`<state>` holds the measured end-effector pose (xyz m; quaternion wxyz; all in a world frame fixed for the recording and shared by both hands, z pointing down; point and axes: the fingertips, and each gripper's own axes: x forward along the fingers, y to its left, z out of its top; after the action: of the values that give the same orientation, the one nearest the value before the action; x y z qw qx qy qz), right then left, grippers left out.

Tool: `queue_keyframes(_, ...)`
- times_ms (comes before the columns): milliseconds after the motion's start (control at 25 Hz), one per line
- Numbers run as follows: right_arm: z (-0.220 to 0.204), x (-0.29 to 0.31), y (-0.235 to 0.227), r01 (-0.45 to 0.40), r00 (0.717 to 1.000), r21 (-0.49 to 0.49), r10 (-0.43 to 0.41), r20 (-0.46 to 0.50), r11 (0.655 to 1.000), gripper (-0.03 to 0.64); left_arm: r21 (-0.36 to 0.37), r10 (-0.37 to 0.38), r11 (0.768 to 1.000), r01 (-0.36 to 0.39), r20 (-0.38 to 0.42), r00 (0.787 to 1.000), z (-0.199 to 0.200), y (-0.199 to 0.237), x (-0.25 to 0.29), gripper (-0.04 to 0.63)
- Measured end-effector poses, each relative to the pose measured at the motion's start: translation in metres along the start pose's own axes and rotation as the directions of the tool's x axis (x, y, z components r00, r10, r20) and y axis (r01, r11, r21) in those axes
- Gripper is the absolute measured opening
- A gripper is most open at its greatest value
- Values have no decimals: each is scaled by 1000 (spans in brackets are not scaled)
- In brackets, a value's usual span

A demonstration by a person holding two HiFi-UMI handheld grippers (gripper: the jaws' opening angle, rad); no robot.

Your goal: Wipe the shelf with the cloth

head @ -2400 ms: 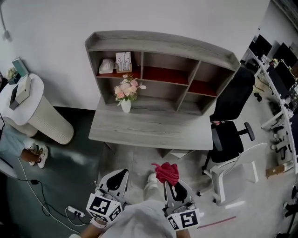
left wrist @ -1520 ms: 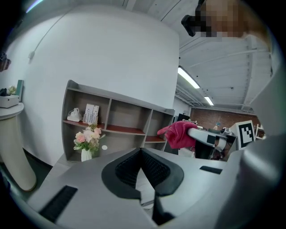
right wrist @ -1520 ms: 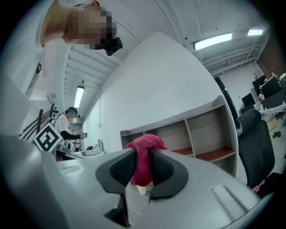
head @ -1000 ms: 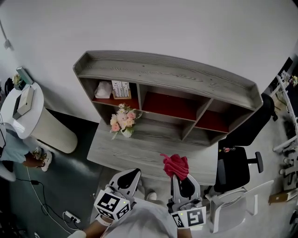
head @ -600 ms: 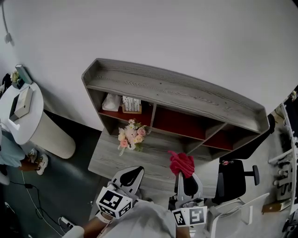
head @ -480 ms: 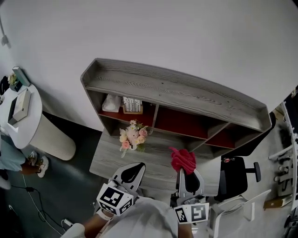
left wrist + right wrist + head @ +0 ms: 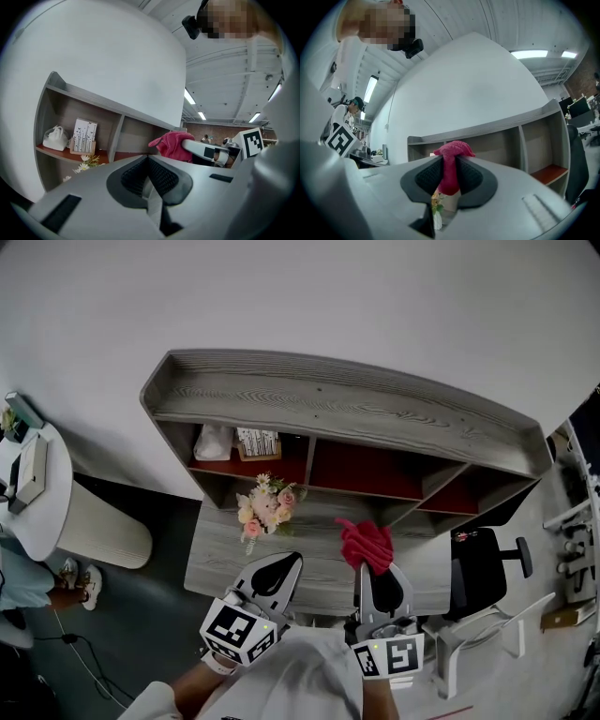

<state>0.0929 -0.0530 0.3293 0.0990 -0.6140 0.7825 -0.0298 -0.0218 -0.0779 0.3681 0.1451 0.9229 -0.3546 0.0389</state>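
Observation:
A grey wooden shelf unit [image 7: 337, 409] with three red-floored compartments stands on a grey desk [image 7: 220, 554] against the white wall. My right gripper [image 7: 372, 570] is shut on a crumpled red cloth [image 7: 366, 543], held over the desk's front edge below the middle compartment. The red cloth [image 7: 450, 166] is pinched between the jaws in the right gripper view. My left gripper [image 7: 281, 568] hovers at the desk's front edge, shut and empty; its jaws meet in the left gripper view [image 7: 149, 176], where the cloth [image 7: 171, 144] shows to the right.
A vase of pink and white flowers [image 7: 261, 510] stands on the desk. A white bag [image 7: 213, 442] and a card [image 7: 255, 442] sit in the left compartment. A black office chair [image 7: 487, 568] is at the right, a white round stand [image 7: 56, 512] at the left.
The person has walked up to the desk; both grippers and the cloth have come forward over the desk's front edge. The shelf now looks closer and larger.

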Motion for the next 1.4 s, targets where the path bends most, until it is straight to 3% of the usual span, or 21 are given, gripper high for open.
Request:
queue_keyframes(400,-6,25,-13,-20,1000,-13,21,8,1000,86,31,-16,999,15,32,999,15,2,5,6)
queue_keyframes(520,-7,44,-15,-32,999,-26,32,12,999,86,-8,-25,1000,25,35,999,18,8,9,6)
queue_keyframes(840,-12,102,-20,-71,997,-65,71,2,995,86,11,20,1000,-21,37,999,28,28,31,6)
queue_keyframes(1400,-11,196,-30,-132,990,-124,138,37,983,86,8,28,1000,-28,17,999,29,45,61,6)
